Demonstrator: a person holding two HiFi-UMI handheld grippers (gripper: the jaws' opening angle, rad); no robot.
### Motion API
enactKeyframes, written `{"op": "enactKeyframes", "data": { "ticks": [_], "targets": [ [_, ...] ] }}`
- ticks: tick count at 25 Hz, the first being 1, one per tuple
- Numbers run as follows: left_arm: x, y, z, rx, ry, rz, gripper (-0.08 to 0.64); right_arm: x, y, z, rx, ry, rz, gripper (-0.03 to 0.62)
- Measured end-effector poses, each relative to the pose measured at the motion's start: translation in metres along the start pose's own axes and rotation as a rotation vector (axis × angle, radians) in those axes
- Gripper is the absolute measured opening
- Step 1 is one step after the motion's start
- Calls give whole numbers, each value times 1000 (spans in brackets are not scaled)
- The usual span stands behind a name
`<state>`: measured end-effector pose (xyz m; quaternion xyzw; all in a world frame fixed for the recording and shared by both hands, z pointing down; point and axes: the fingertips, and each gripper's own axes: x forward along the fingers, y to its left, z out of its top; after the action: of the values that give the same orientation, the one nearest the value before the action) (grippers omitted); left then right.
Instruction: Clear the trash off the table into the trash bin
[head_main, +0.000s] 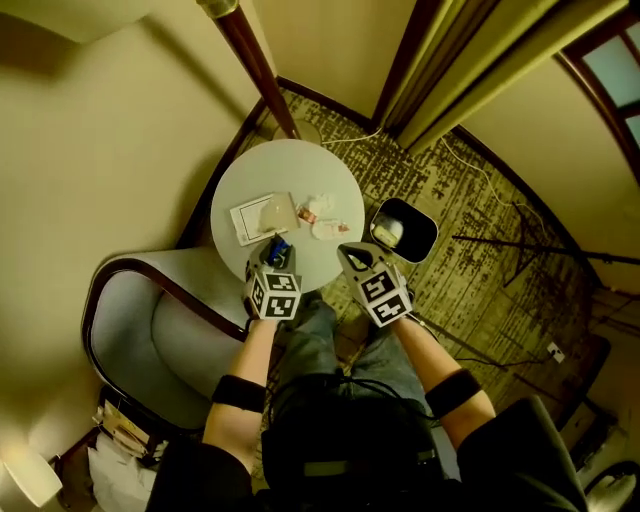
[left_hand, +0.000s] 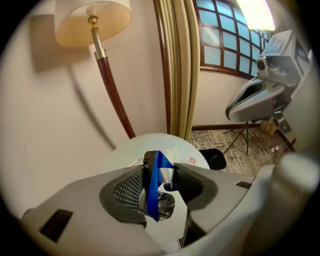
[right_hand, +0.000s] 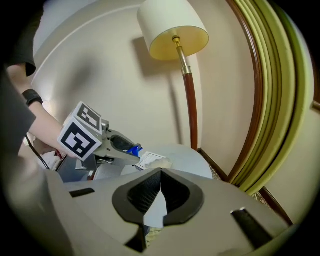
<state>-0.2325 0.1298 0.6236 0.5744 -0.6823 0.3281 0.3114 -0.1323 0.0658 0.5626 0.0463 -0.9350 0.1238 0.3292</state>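
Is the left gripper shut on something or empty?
The left gripper is shut on a blue-and-silver wrapper: its own view shows both pads pressing the wrapper's sides.

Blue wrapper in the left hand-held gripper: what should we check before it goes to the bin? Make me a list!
1. Blue wrapper pinched between the left hand-held gripper pads: ok.
2. Wrapper up off the table: ok.
3. Trash bin open on top, beside the table: ok.
4. Right hand-held gripper shut and empty: ok.
5. Table cleared: not ok, crumpled scraps and a paper remain.
6. Wrapper held firmly enough not to slip: cannot tell.
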Motion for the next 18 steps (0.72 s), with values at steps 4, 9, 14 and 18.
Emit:
{"op": "enactKeyframes", "data": {
  "ticks": [4, 9, 14, 18],
  "targets": [
    [-61, 6, 44, -67, -160, 34, 179, -24, 6, 35, -11, -45, 2, 2],
    [-124, 15, 89, -127, -343, 67, 172, -47, 10, 62, -31, -83, 2, 2],
    [-148, 1, 118, -104, -409, 49, 172, -74, -1, 67, -16, -109, -22, 2],
    [-138, -25, 146, -48, -428, -15, 172, -96, -34, 58, 28, -126, -95, 2]
  ]
}}
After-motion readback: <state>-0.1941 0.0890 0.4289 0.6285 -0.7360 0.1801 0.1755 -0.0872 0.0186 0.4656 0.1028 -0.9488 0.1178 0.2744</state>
